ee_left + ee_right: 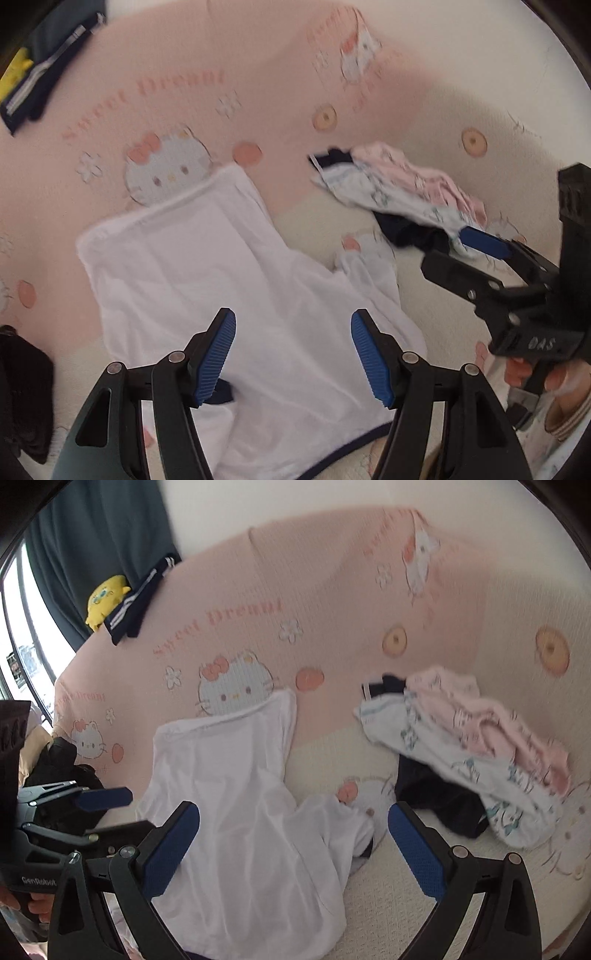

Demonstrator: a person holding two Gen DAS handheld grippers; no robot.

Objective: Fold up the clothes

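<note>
A white shirt (221, 280) with dark trim lies partly spread on the pink cartoon-cat bedspread (258, 74); it also shows in the right wrist view (240, 812). My left gripper (293, 354) is open and empty just above the shirt's near part. My right gripper (293, 842) is open and empty above the shirt's right edge. The right gripper shows at the right of the left wrist view (461, 251), the left gripper at the left of the right wrist view (110, 812).
A heap of pink, white printed and dark clothes (472, 746) lies to the right. A folded dark garment (140, 602) and a yellow plush toy (105, 598) sit at the bed's far left. Black clothing (26, 391) lies at the near left.
</note>
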